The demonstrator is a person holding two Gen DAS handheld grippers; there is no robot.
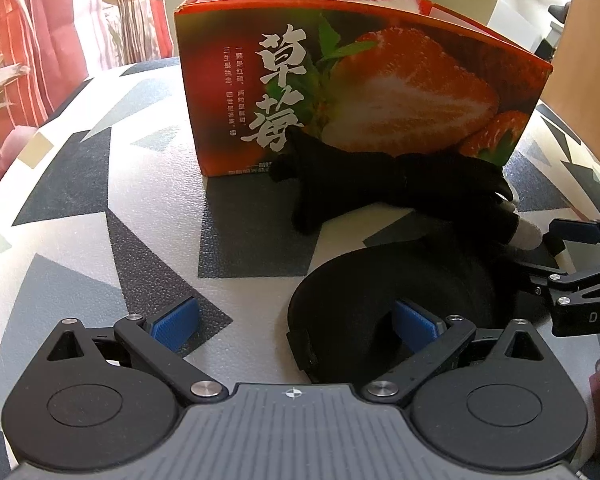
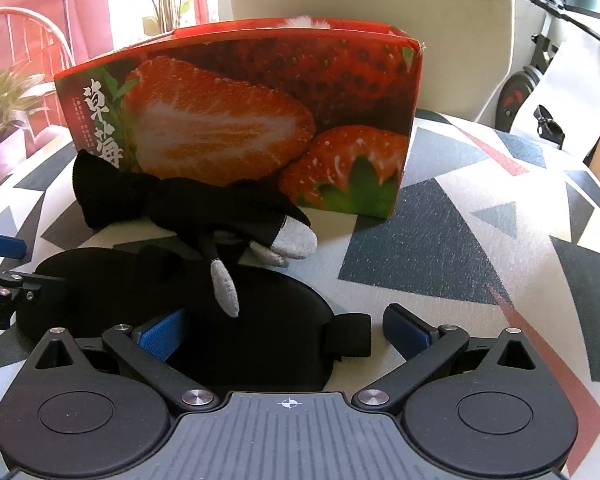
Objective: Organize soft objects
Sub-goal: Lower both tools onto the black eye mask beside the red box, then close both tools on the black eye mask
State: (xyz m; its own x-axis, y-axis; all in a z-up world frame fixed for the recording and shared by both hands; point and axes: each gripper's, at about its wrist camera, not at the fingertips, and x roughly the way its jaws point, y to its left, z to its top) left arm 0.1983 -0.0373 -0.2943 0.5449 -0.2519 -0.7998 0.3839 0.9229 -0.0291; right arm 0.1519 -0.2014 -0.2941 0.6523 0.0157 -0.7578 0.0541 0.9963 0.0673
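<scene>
A black sleep mask (image 2: 228, 320) lies flat on the patterned surface (image 2: 480, 220), smooth and padded, with a short strap tab at its right end. Behind it, a pair of black gloves (image 2: 204, 204) with grey fingertips lies bundled just in front of a strawberry-printed box (image 2: 260, 120); one grey fingertip droops onto the mask. Something white and fluffy (image 2: 300, 21) pokes above the box's rim.

The left tool (image 1: 296, 320) sits low over the surface with its blue pads spread wide and nothing between them; its right pad (image 1: 414, 322) is over the mask's left end, its left pad over bare surface. The right tool (image 2: 286, 328) is also low and spread wide, holding nothing, with its left pad (image 2: 160, 332) over the mask and its right pad beyond the strap tab. Both point toward the box, side by side, each showing at the edge of the other's view.
</scene>
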